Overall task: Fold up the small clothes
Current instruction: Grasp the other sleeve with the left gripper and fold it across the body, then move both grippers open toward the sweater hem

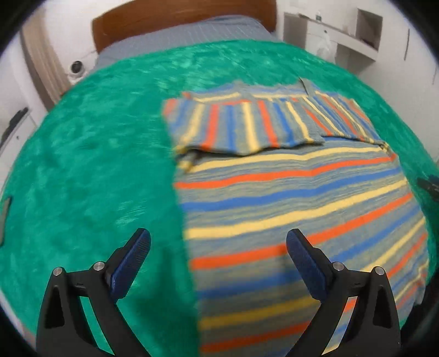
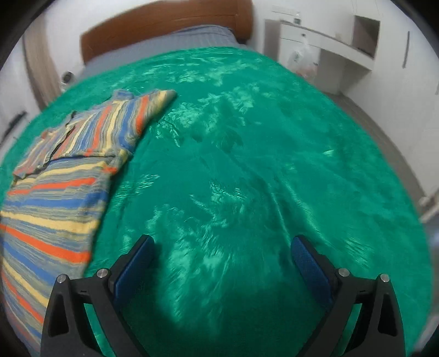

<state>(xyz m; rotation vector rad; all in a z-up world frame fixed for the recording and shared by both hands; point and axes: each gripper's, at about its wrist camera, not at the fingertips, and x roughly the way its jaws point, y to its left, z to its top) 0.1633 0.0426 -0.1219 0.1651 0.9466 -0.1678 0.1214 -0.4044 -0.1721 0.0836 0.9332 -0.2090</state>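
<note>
Both views are evenly and fairly brightly lit, with no hard shadows; only a soft dark patch lies on the green blanket (image 2: 247, 170) toward 6 o'clock in the right wrist view. Pale sheen streaks its pile. Fisheye distortion bows the scene and blackens the corners. Motion blur smears the striped garment (image 1: 301, 206) toward 6 o'clock and the walls near 10 o'clock.

You're working over a bed (image 1: 192, 35) covered by a fuzzy green blanket (image 2: 247, 164), grey sheet showing up by the brown wooden headboard (image 2: 164, 19). Plain white walls (image 2: 397, 90), a white built-in shelf unit (image 1: 354, 35) off to the right, grey tiled floor (image 2: 384, 131) beside it, beige curtain (image 1: 41, 63) on the left.
</note>
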